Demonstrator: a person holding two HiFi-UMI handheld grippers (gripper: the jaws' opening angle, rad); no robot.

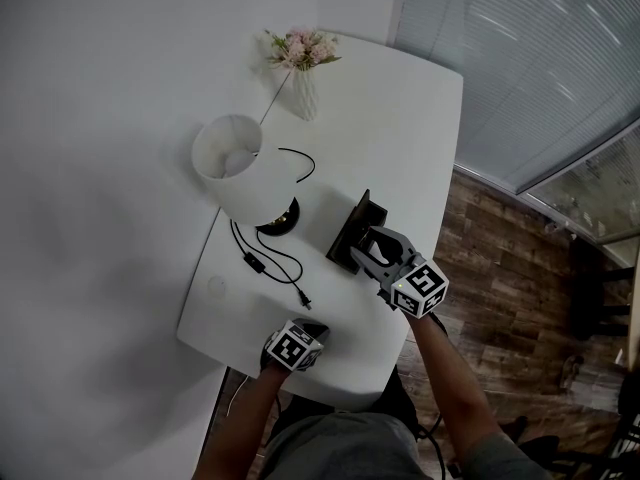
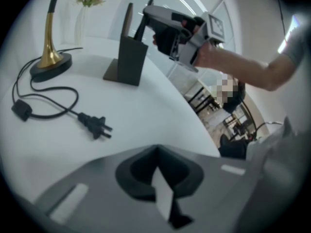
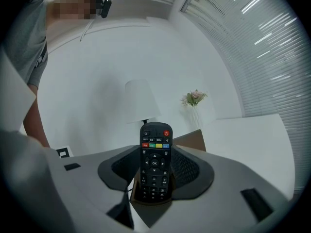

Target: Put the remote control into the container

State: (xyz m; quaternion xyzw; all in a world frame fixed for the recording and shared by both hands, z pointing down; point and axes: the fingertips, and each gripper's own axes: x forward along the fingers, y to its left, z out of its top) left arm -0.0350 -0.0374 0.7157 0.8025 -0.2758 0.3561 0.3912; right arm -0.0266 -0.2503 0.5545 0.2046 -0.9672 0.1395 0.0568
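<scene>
A black remote control (image 3: 155, 161) stands upright between the jaws of my right gripper (image 3: 155, 178), which is shut on its sides. The remote's lower end sits inside the dark brown container (image 3: 192, 139), an upright open-topped box. In the head view the right gripper (image 1: 372, 248) hovers over that container (image 1: 350, 230) near the table's right edge. The left gripper view shows the container (image 2: 130, 57) with the right gripper (image 2: 163, 21) above it. My left gripper (image 1: 312, 330) rests shut and empty at the table's front edge, its closed tips (image 2: 156, 154) pointing across the tabletop.
On the white table (image 1: 400, 138) stand a lamp with a white shade (image 1: 238, 160) and a gold base (image 2: 51, 64), and a white vase of pink flowers (image 1: 303, 68). The lamp's black cable and plug (image 2: 95, 126) lie between the left gripper and the container. Wooden floor lies to the right.
</scene>
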